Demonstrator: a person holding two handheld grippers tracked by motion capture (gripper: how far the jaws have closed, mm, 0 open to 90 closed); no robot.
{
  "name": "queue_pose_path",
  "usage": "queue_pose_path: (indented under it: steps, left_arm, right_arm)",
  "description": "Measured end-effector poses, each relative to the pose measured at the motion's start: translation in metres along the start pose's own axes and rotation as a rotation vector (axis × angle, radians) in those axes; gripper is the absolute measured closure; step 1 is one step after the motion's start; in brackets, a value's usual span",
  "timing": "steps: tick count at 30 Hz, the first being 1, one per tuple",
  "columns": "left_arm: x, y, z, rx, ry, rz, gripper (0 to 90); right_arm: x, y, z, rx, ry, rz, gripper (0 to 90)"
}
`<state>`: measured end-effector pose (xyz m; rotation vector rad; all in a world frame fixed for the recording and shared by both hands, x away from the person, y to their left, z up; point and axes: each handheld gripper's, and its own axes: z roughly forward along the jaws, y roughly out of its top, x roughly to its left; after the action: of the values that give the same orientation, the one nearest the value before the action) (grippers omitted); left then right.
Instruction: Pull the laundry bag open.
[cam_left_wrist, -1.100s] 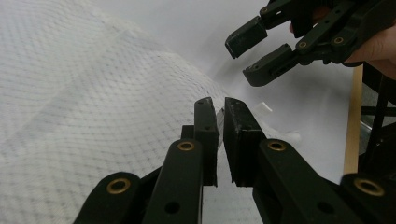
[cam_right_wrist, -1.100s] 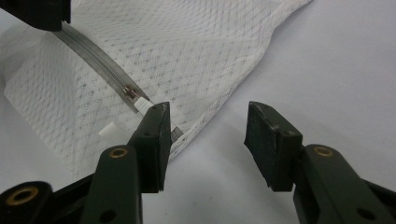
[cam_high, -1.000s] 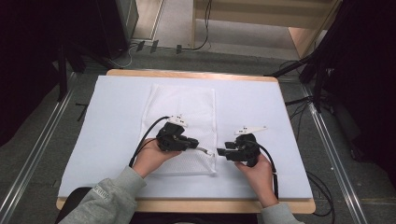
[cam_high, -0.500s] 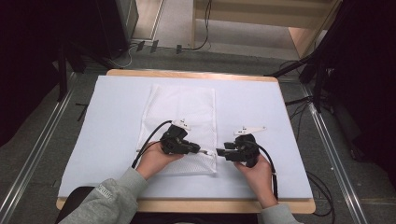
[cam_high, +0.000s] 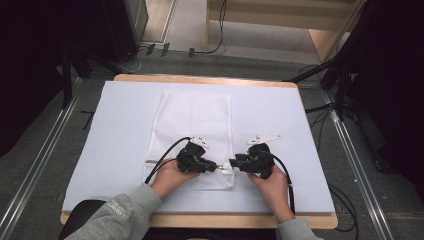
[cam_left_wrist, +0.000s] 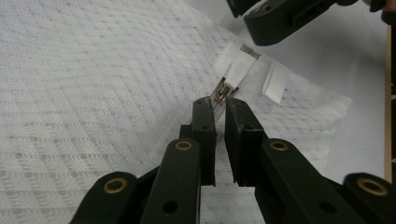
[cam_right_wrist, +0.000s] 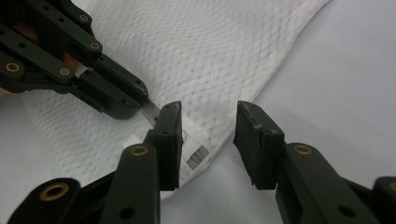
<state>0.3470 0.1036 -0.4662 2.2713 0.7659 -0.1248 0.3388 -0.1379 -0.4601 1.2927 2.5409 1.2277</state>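
On the white-covered table (cam_high: 300, 125) a white mesh laundry bag (cam_high: 192, 125) lies flat, its long side running away from the person, its near end just in front of the two hands. Both grippers meet at the near right corner of that bag, where the zipper ends. From the left gripper view, the left gripper (cam_left_wrist: 220, 108) has its jaws drawn almost together, with the small metal zipper pull (cam_left_wrist: 224, 94) right at their tips; whether the pads actually pinch it I cannot tell. From the right gripper view, the right gripper (cam_right_wrist: 208, 122) has just been closing its jaws, yet they stand clearly apart, straddling the bag's corner without pressing on it. A white fabric tab (cam_right_wrist: 196, 149) at the zipper's end lies between them. The left gripper's black jaws lie on the mesh just beyond.
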Motion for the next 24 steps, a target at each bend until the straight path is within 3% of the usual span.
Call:
queue_pose_path:
  steps: [8,13,24]
  left_arm:
    - [0.000,0.000,0.000,0.000,0.006,0.020,83.3]
    - [-0.001,0.000,0.000,0.000,0.008,0.027,83.9]
    - [0.002,0.000,-0.003,0.014,0.012,0.020,84.8]
  right_arm:
    - [0.006,0.004,0.012,0.022,0.013,-0.014,89.5]
    - [0.011,0.004,0.021,0.065,0.016,-0.021,90.0]
    - [0.008,-0.001,0.019,0.073,0.054,-0.011,90.0]
